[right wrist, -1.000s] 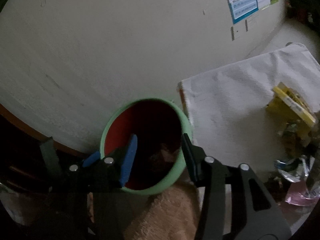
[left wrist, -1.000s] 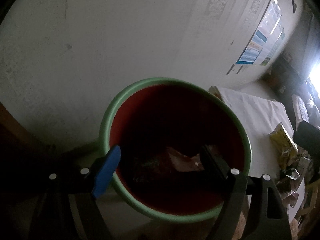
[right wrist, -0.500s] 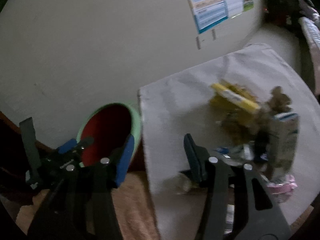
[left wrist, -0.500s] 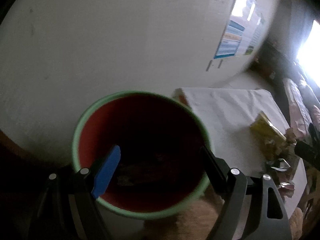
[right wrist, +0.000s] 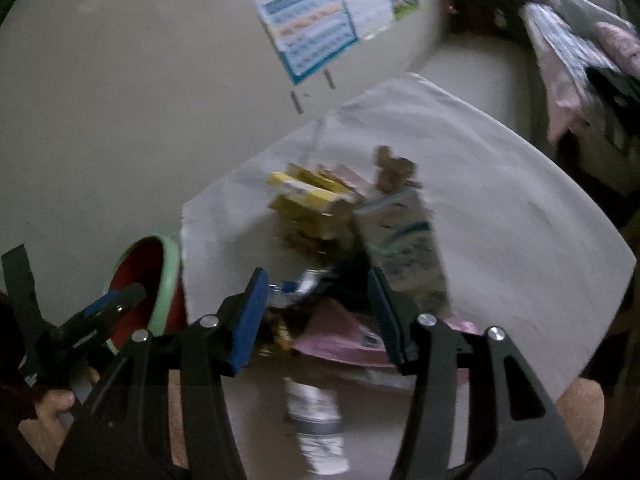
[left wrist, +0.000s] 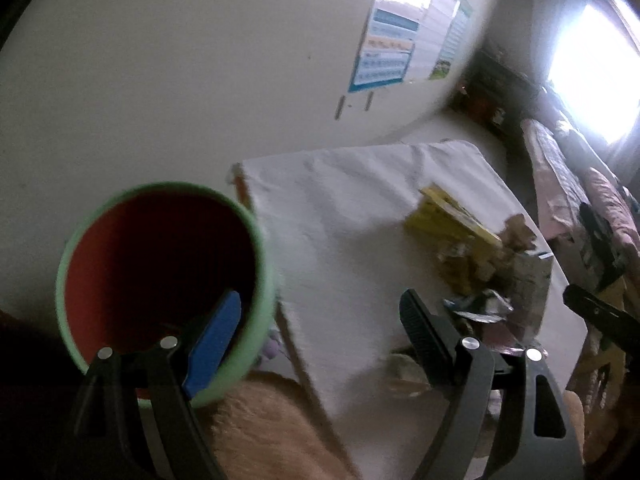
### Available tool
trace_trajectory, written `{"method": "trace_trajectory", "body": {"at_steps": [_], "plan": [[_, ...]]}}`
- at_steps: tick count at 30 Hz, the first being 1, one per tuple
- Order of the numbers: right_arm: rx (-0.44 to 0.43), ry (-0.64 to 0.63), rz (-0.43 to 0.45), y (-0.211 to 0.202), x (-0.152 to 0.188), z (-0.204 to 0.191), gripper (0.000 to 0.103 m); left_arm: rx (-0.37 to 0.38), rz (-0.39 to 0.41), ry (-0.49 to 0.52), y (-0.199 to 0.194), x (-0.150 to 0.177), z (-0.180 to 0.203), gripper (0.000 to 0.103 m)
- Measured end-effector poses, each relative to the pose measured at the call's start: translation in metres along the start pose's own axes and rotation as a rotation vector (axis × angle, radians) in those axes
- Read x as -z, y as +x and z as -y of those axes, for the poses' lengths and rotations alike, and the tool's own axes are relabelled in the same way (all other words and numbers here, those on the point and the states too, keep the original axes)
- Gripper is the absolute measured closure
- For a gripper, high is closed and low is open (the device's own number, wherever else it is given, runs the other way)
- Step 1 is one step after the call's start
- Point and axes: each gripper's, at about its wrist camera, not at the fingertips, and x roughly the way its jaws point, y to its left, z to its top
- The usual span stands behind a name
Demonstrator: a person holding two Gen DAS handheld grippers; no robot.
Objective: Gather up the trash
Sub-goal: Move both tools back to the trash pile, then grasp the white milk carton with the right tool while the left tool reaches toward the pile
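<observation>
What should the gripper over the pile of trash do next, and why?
Probably lower the right gripper, open and empty, onto the pink plastic wrapper lying just below it on the white tablecloth. Trash is still piled there, and the green-rimmed red bin waits beside the table.

No lettering is coming through legibly: the wall poster (right wrist: 316, 24) is showing only blurred coloured bands, and the print on the yellow box (right wrist: 308, 194), the carton (right wrist: 404, 248) and the pink wrapper (right wrist: 340, 336) is smearing beyond reading.
</observation>
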Motion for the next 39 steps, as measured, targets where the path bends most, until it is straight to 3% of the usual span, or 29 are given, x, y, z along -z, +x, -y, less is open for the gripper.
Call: {"method": "trace_trajectory", "body": {"at_steps": [9, 14, 23, 39], "plan": [[0.082, 0.047, 0.026, -0.013, 0.005, 0.053, 0.048, -0.019, 0.056, 0.133, -0.02, 0.002, 0.039, 0.025], [0.094, 0.091, 0.004, -0.007, 0.011, 0.071, 0.048, -0.022, 0.041, 0.187, -0.019, 0.005, 0.053, 0.025], [0.079, 0.096, -0.022, 0.002, 0.017, 0.07, 0.048, -0.026, 0.042, 0.292, -0.02, 0.012, 0.077, 0.025], [0.122, 0.042, -0.045, 0.023, 0.01, 0.067, 0.047, -0.022, 0.044, 0.302, -0.025, 0.016, 0.085, 0.025]]}}
